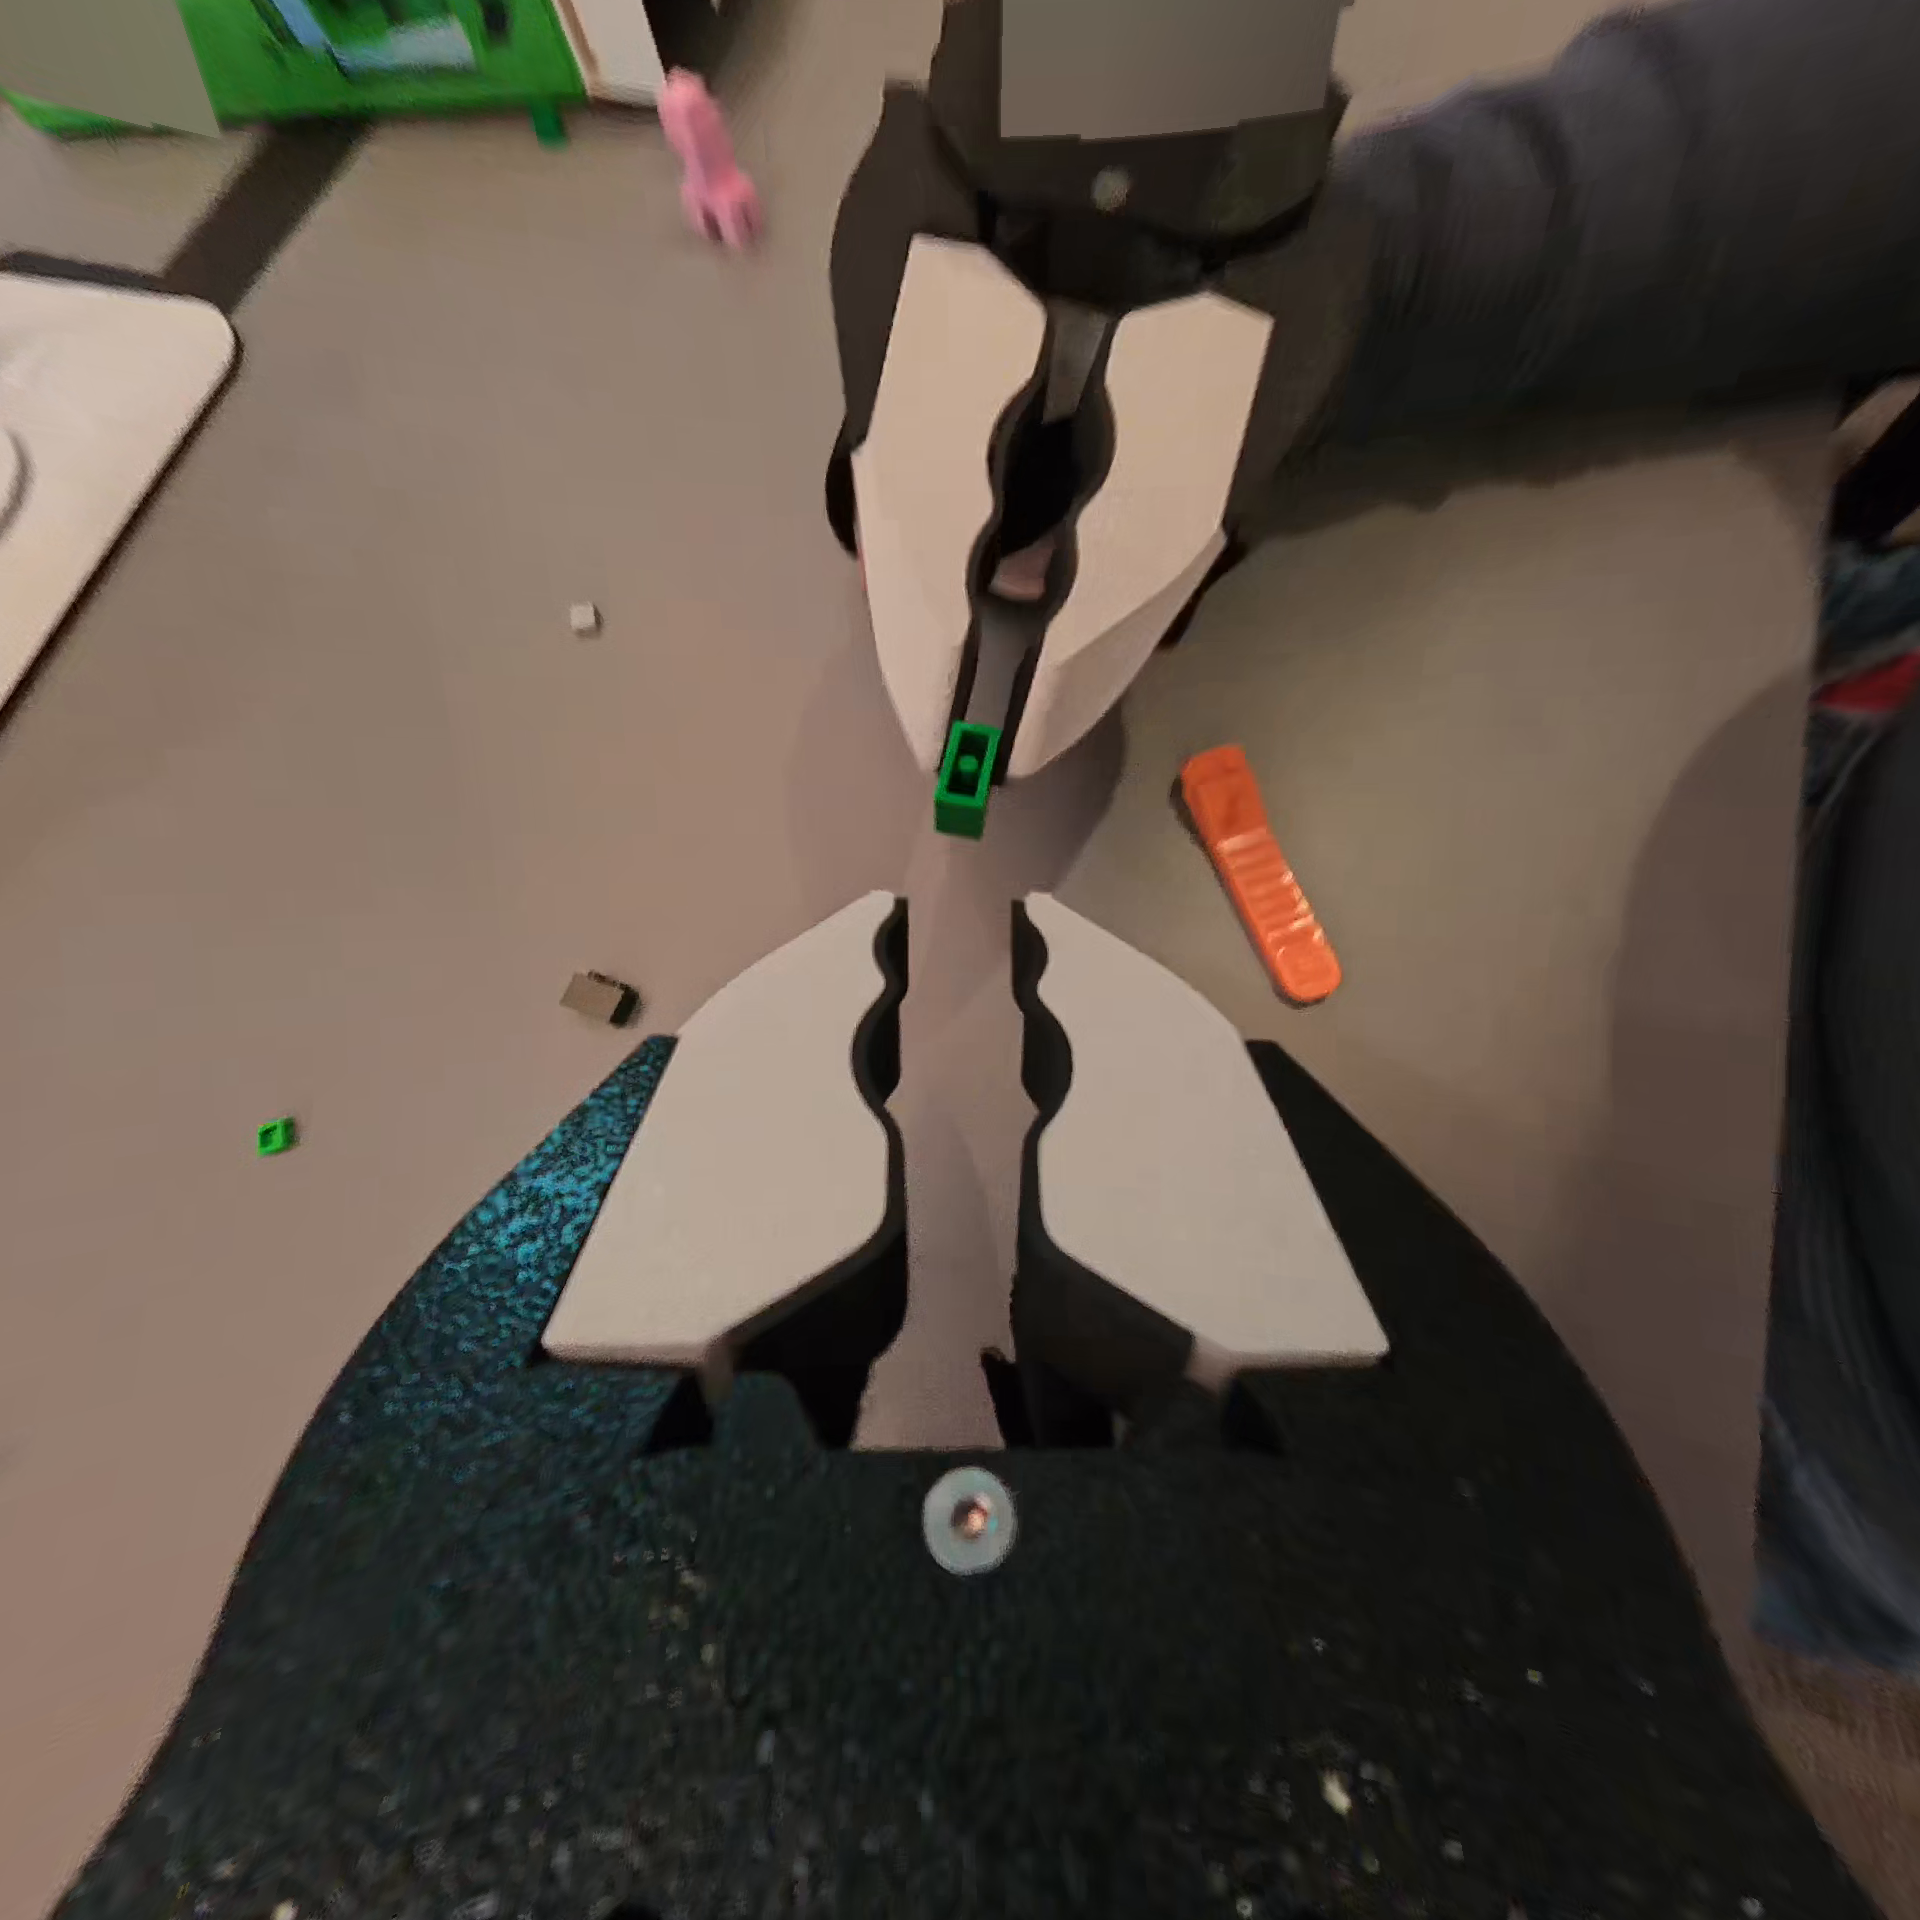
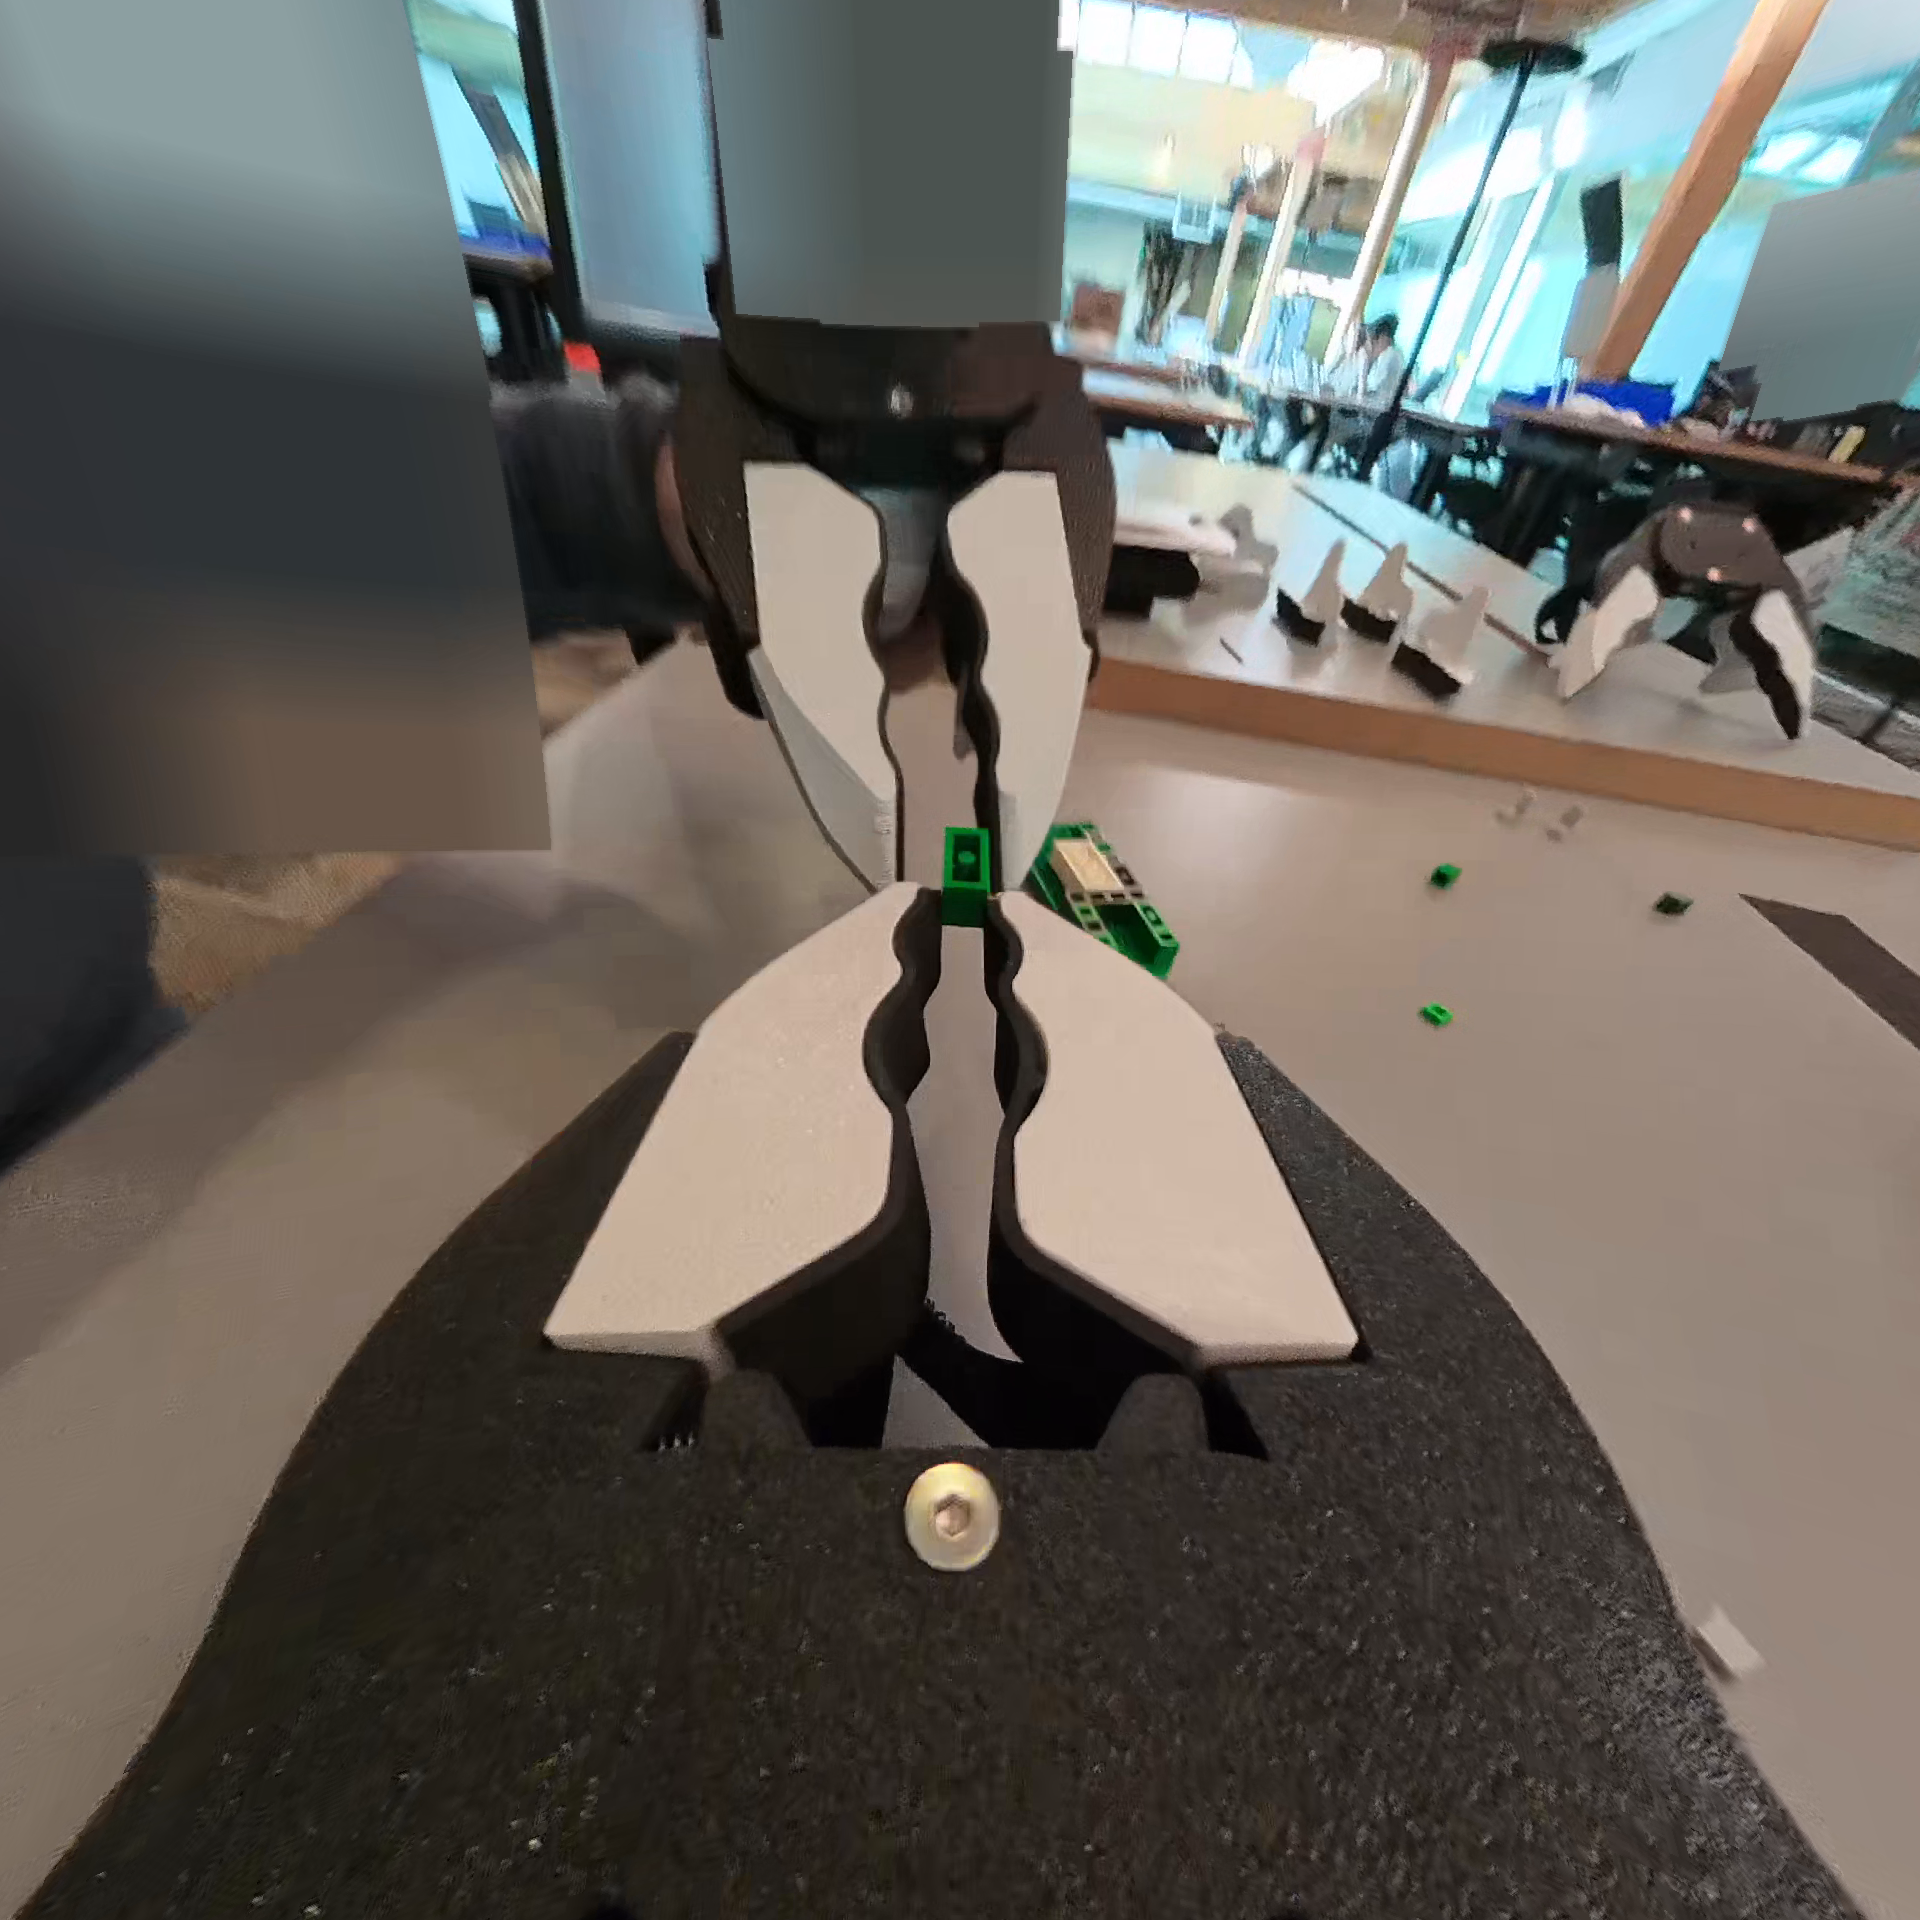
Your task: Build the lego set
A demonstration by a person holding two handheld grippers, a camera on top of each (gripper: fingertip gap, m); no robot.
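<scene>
My right gripper (image 2: 964, 906) is shut on a small green brick (image 2: 964, 873), held at its fingertips above the grey table. In the left wrist view the same gripper (image 1: 971, 774) points toward me with the green brick (image 1: 966, 784) sticking out of its tips. My left gripper (image 1: 958, 904) is open with a narrow gap and empty, tip to tip with the right one and just short of the brick. A green partial build (image 2: 1107, 904) lies on the table behind the two grippers.
An orange brick separator (image 1: 1257, 873) lies to the right. Small loose pieces (image 1: 275, 1136) (image 1: 600, 1000) (image 2: 1435, 1014) are scattered on the table. A pink piece (image 1: 712, 156), a green box (image 1: 384, 52) and a white tray (image 1: 83, 416) stand farther off. A dark sleeve (image 1: 1558, 260) is at the right.
</scene>
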